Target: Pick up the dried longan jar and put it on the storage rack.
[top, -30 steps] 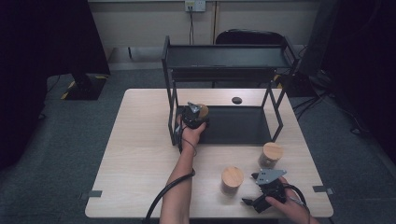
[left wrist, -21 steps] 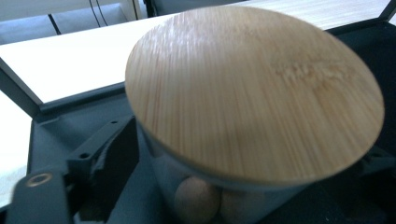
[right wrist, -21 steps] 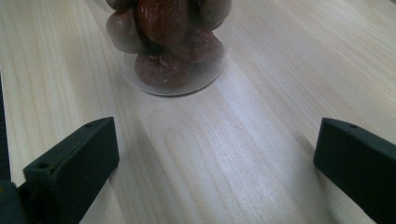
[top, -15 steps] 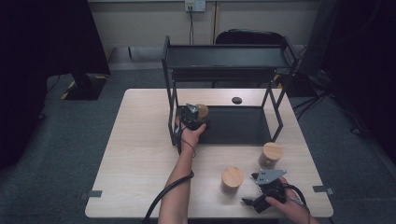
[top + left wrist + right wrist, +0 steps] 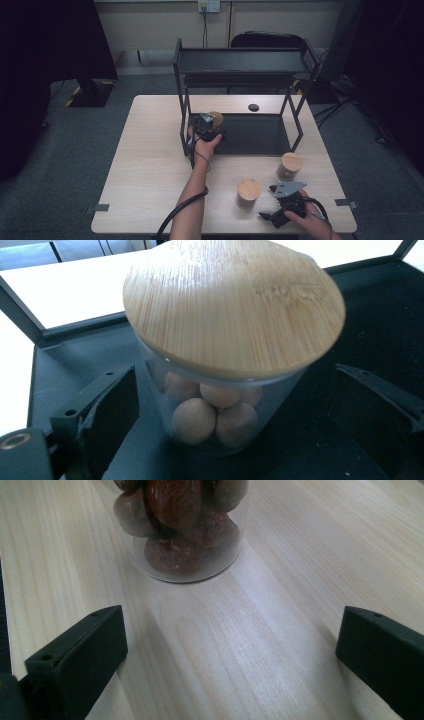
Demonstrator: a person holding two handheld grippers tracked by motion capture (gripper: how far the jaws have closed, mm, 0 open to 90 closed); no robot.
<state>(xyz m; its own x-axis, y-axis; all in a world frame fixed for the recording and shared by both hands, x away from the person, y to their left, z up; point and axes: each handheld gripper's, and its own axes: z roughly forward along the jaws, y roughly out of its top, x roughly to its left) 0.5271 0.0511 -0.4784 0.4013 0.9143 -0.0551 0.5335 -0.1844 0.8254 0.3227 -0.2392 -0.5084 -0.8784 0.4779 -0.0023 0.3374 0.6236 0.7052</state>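
The left gripper [image 5: 209, 125] reaches into the lower level of the black metal two-tier rack [image 5: 300, 52], which stands at the far middle of the pale wooden tabletop [image 5: 145, 165]. Between its jaws stands a clear glass jar with a round bamboo lid, filled with light tan balls [image 5: 220, 390], upright on the rack's black bottom tray [image 5: 255, 137] at its left end. The jaws have just been opening; in the left gripper view they stand apart on either side of the jar, with a gap showing between each pad and the glass, so the jar is released and rests on the tray by itself.

The right gripper [image 5: 280, 207] sits low at the near right edge of the tabletop, held in the person's right hand [image 5: 307, 225], its jaws spread wide with nothing between them. In the right gripper view a second clear glass jar holding dark reddish-brown pieces [image 5: 182, 530] stands on the wood just ahead of the open jaws, untouched. From above, two bamboo-lidded jars are on the tabletop near that gripper: one just to its left [image 5: 248, 192], the other [image 5: 290, 166] farther back, near the rack's front right leg. A small black round disc [image 5: 253, 107] lies on the tabletop behind the rack's bottom tray
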